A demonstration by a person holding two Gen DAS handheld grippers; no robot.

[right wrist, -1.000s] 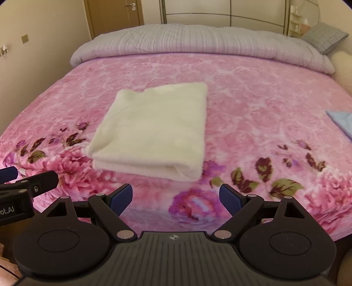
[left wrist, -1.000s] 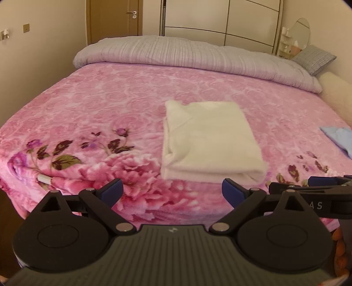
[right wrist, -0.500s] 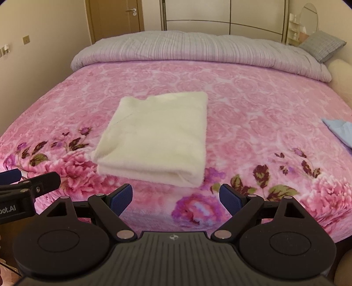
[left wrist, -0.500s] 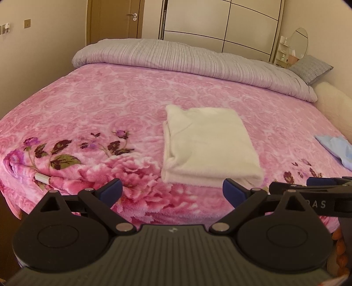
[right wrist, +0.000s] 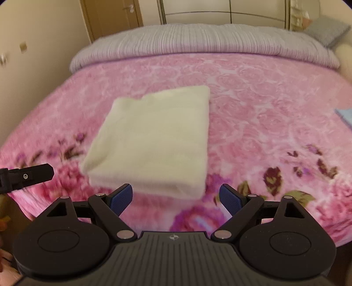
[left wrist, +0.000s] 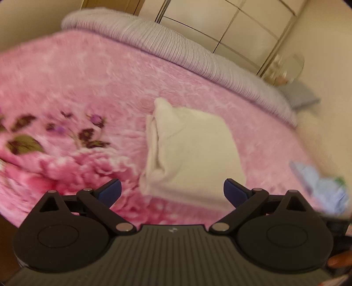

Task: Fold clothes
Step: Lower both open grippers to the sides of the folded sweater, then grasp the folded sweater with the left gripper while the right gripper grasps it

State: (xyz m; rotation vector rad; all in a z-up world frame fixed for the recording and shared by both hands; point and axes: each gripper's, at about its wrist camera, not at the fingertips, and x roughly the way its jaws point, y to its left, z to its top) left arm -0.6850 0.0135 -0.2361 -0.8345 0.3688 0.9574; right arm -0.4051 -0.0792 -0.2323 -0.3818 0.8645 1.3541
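Both pairs of fingers stand spread wide with nothing between them. On the right gripper (right wrist: 176,197) the two blue pads (right wrist: 120,198) hang in the air above the near edge of the pink floral blanket (right wrist: 264,114), not touching cloth. On the left gripper (left wrist: 172,191) the pads (left wrist: 110,191) are likewise parted and bare, though that view is smeared and tilted.

Just beyond the right fingers, a little to their left, lies the folded cream garment (right wrist: 154,136), a thick flat rectangle whose near folded edge sits close ahead of the left-hand pad and apart from it. From the left gripper's side the same cream garment (left wrist: 193,151) lies straight ahead between the two fingers, its layered edge toward the left finger. Printed roses and dark leaves cover the blanket around the near corners.

Off to the left of the right fingers a black finger of the other gripper (right wrist: 28,176) pokes in over the blanket's edge.

Further right of the fingers, near the side of the bed, lies a pale blue cloth (left wrist: 319,187), blurred and crumpled.

Beyond the garment the blanket runs to a rolled grey-lilac duvet (right wrist: 198,41) across the far end. Behind it stand a cream wardrobe (right wrist: 220,11) and a wooden door (right wrist: 114,15).
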